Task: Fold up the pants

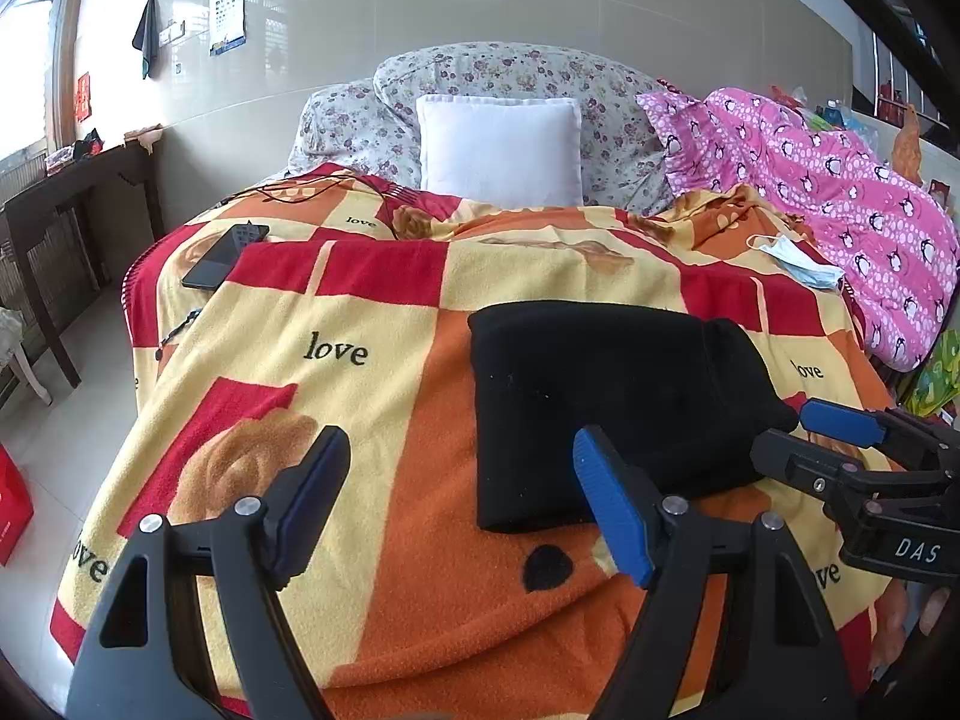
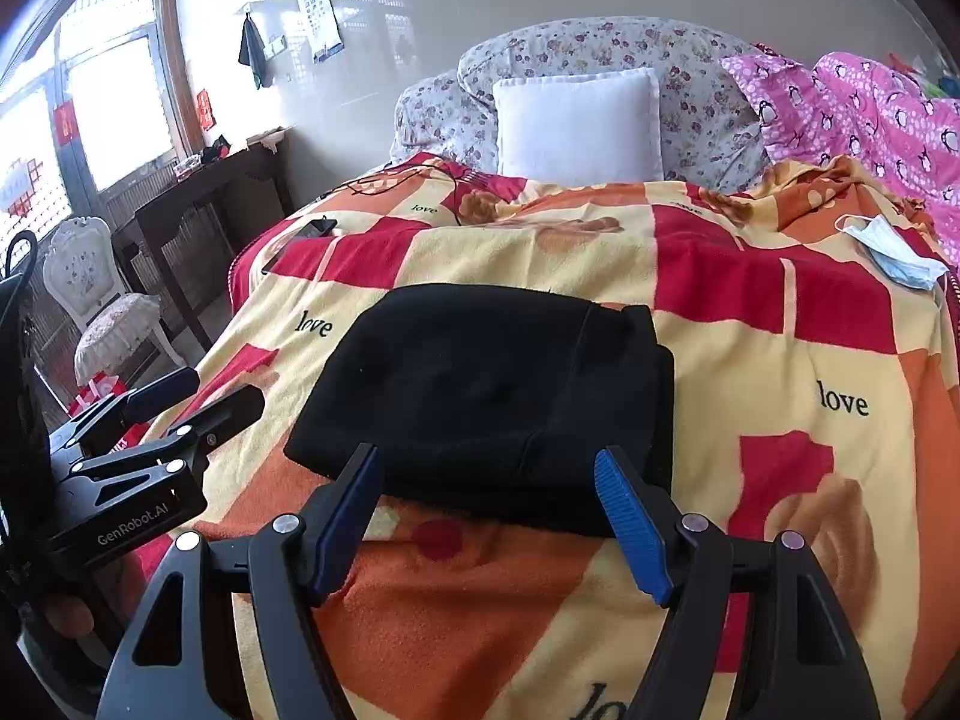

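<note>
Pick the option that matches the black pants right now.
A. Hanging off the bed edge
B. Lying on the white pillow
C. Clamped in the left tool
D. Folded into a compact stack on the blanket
D: the black pants lie as a folded rectangle on the blanket, with neither tool gripping them.

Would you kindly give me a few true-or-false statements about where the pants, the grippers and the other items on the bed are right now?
1. The black pants lie folded into a compact stack on the red, yellow and orange fleece blanket. True.
2. The right gripper is clamped on the pants. False: its jaws stand apart, nothing between them.
3. The left gripper holds nothing. True.
4. A blue face mask lies on top of the pants. False: it lies apart, near the pink penguin-print quilt.
5. A white square cushion leans against the floral bedding. True.
</note>
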`<control>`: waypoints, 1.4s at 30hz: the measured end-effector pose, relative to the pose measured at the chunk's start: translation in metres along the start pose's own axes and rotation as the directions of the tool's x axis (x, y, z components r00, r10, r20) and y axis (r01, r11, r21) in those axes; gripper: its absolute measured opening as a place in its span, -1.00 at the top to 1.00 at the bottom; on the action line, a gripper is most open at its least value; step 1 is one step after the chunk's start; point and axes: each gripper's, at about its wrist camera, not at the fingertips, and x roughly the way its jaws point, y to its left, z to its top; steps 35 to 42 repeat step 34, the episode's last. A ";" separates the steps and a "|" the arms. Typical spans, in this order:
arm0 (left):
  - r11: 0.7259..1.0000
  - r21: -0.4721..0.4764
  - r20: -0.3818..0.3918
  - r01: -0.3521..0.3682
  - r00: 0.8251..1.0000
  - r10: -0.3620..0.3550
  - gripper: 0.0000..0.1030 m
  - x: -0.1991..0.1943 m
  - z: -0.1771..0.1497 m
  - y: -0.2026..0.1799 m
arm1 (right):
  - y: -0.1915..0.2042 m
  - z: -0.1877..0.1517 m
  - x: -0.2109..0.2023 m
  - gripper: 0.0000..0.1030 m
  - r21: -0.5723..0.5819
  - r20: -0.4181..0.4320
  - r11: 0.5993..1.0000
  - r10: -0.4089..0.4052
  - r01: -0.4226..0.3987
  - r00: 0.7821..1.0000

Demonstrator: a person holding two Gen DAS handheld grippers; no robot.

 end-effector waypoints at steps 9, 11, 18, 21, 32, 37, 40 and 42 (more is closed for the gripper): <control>1.000 0.004 0.000 0.008 1.000 -0.008 -0.50 0.001 -0.001 -0.002 | -0.001 0.000 0.003 -0.44 -0.001 -0.009 1.000 -0.001 0.001 1.000; 1.000 -0.002 -0.003 0.011 1.000 -0.011 -0.50 0.002 -0.001 -0.002 | -0.001 0.000 0.004 -0.44 -0.001 -0.012 1.000 -0.001 0.001 1.000; 1.000 -0.008 -0.012 0.010 1.000 -0.010 -0.50 0.006 -0.001 0.001 | 0.000 -0.001 0.007 -0.44 -0.002 -0.021 1.000 0.003 -0.003 1.000; 1.000 -0.008 -0.012 0.005 1.000 -0.005 -0.50 0.006 -0.001 0.002 | 0.002 -0.001 0.009 -0.44 -0.006 -0.024 1.000 0.004 -0.004 1.000; 1.000 -0.022 -0.010 0.005 1.000 -0.005 -0.50 0.011 -0.006 0.013 | 0.004 -0.003 0.014 -0.44 -0.005 -0.040 1.000 0.004 -0.004 0.999; 1.000 -0.019 -0.015 0.002 1.000 -0.002 -0.50 0.011 -0.007 0.014 | 0.004 -0.004 0.016 -0.45 -0.005 -0.043 1.000 0.003 -0.003 0.999; 1.000 -0.019 -0.015 0.002 1.000 -0.002 -0.50 0.011 -0.007 0.014 | 0.004 -0.004 0.016 -0.45 -0.005 -0.043 1.000 0.003 -0.003 0.999; 1.000 -0.019 -0.015 0.002 1.000 -0.002 -0.50 0.011 -0.007 0.014 | 0.004 -0.004 0.016 -0.45 -0.005 -0.043 1.000 0.003 -0.003 0.999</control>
